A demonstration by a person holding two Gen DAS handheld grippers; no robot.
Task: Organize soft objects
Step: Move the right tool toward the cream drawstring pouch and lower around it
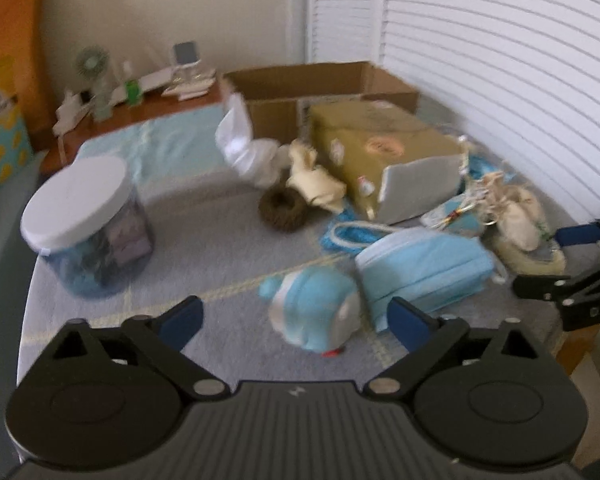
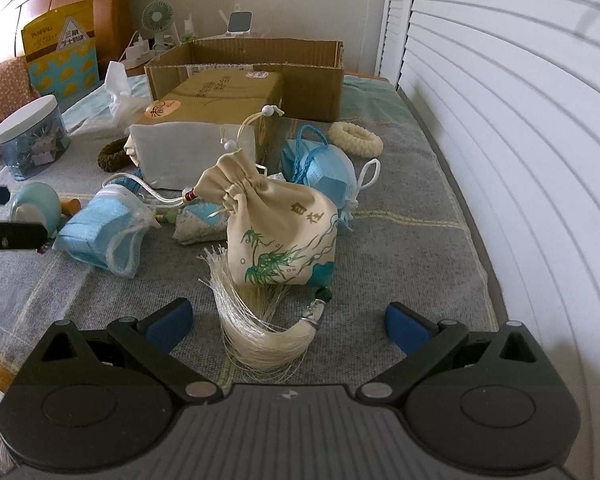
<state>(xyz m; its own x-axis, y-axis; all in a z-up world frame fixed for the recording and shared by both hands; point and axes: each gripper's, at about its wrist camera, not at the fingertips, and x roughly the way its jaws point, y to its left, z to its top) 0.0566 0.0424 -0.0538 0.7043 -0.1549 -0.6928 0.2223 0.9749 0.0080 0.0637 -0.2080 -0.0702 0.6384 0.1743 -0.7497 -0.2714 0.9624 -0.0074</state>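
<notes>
Two hand-held grippers face a bed strewn with small soft things; the right gripper [image 2: 288, 322] has its blue pads spread wide and holds nothing; directly ahead of it, centred between the pads, stands a cream drawstring pouch [image 2: 282, 236] printed with green bamboo, its gathered neck tilted up and to the left, its long axis running away from the claw; its pale tassel [image 2: 260, 332] trails back toward the gripper and lies between the jaws; the right gripper is plainly the nearer one to it. The left gripper [image 1: 296, 320] is likewise wide open and empty, with a blue and white plush toy [image 1: 314, 312] just ahead between its pads, and a stack of blue face masks [image 1: 424, 272] beside that. Everything rests on a grey blanket [image 2: 400, 264]; an open cardboard box [image 2: 252, 68] sits farther back, a lidded clear jar [image 1: 88, 228] to the left; white louvred doors [image 2: 520, 120] line the right side of the room.
</notes>
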